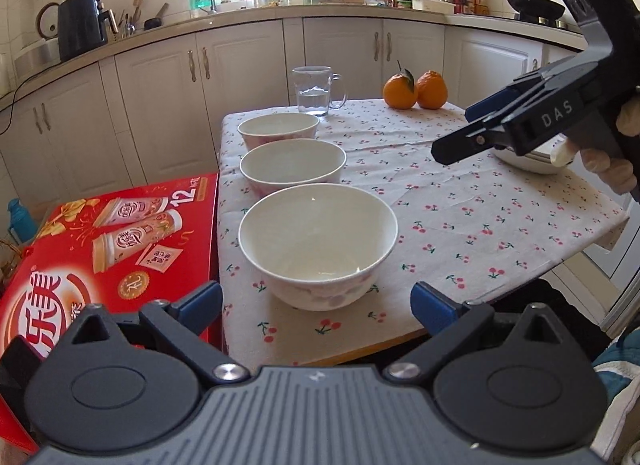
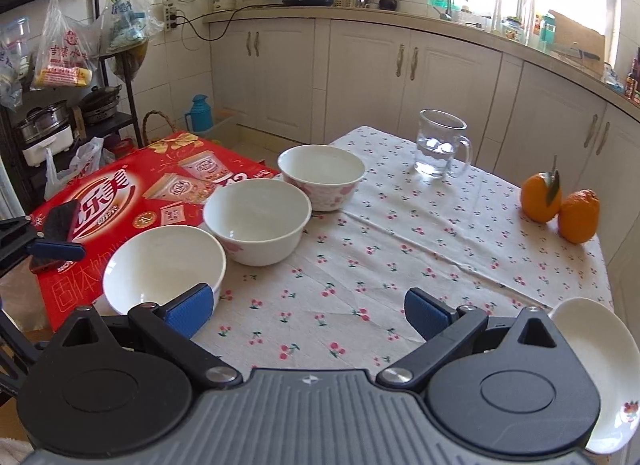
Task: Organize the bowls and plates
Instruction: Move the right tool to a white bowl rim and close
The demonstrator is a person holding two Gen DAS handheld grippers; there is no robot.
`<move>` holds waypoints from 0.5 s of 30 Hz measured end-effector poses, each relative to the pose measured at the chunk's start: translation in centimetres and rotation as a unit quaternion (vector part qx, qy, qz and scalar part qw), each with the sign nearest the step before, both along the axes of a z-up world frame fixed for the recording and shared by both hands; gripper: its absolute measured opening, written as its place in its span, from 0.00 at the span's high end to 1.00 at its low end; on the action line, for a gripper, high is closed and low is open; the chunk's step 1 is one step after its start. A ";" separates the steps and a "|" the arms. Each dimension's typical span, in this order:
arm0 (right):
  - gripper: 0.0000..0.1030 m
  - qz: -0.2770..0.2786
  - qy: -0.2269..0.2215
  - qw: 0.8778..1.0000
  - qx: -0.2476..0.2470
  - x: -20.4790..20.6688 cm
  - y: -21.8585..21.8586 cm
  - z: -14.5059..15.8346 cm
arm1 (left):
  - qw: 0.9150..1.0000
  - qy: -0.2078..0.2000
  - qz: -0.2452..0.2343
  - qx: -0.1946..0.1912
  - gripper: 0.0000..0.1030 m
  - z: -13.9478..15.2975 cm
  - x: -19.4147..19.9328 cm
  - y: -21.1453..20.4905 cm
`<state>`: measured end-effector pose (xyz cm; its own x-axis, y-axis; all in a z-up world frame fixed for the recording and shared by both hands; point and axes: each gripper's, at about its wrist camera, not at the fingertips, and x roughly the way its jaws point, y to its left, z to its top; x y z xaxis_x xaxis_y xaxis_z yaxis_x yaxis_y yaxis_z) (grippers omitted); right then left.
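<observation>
Three white bowls with pink flowers stand in a row along the left side of the cherry-print table (image 1: 480, 201): near bowl (image 1: 318, 245) (image 2: 164, 269), middle bowl (image 1: 293, 165) (image 2: 258, 219), far bowl (image 1: 278, 129) (image 2: 322, 175). White plates (image 1: 532, 161) (image 2: 600, 377) sit at the table's right edge, partly hidden by the right gripper. My left gripper (image 1: 316, 305) is open and empty, just in front of the near bowl. My right gripper (image 2: 306, 311) is open and empty above the table's front; in the left wrist view it (image 1: 464, 133) hovers over the plates.
A glass mug of water (image 1: 316, 91) (image 2: 440, 145) and two oranges (image 1: 416, 91) (image 2: 560, 205) stand at the far side of the table. A red carton (image 1: 100, 249) (image 2: 132, 201) lies beside the table on the left. Kitchen cabinets (image 1: 248, 65) run behind.
</observation>
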<state>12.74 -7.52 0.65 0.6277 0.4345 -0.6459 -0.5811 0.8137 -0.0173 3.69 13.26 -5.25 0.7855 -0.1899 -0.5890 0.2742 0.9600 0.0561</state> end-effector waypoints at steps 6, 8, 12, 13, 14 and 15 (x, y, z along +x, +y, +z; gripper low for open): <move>0.00 0.044 0.019 0.999 -0.003 0.7 3.3 -0.8 | 1.000 0.005 -0.008 -0.009 0.03 -1.0 1.3 0.1; 0.01 0.053 0.027 0.998 -0.003 1.0 4.0 -1.1 | 1.000 0.007 -0.015 -0.006 0.04 -1.4 1.7 -0.1; 0.03 0.071 0.048 0.996 0.002 1.8 5.1 -1.8 | 1.000 0.008 -0.026 -0.003 0.06 -1.8 2.4 -0.3; 0.05 0.076 0.052 0.996 0.003 2.0 5.5 -2.0 | 1.000 0.010 -0.029 -0.005 0.07 -1.9 2.6 -0.3; 0.07 0.083 0.056 0.995 0.004 2.1 5.7 -2.0 | 0.999 0.011 -0.031 -0.008 0.07 -1.9 2.7 -0.3; 0.11 0.093 0.061 0.994 0.005 2.2 6.0 -2.1 | 0.999 0.011 -0.032 -0.010 0.08 -2.0 2.7 -0.3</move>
<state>14.95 -1.54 -1.43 0.4537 0.5432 -0.7064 -0.7187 0.6917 0.0702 6.42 12.99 -7.22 0.7575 -0.2513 -0.6025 0.3368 0.9411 0.0309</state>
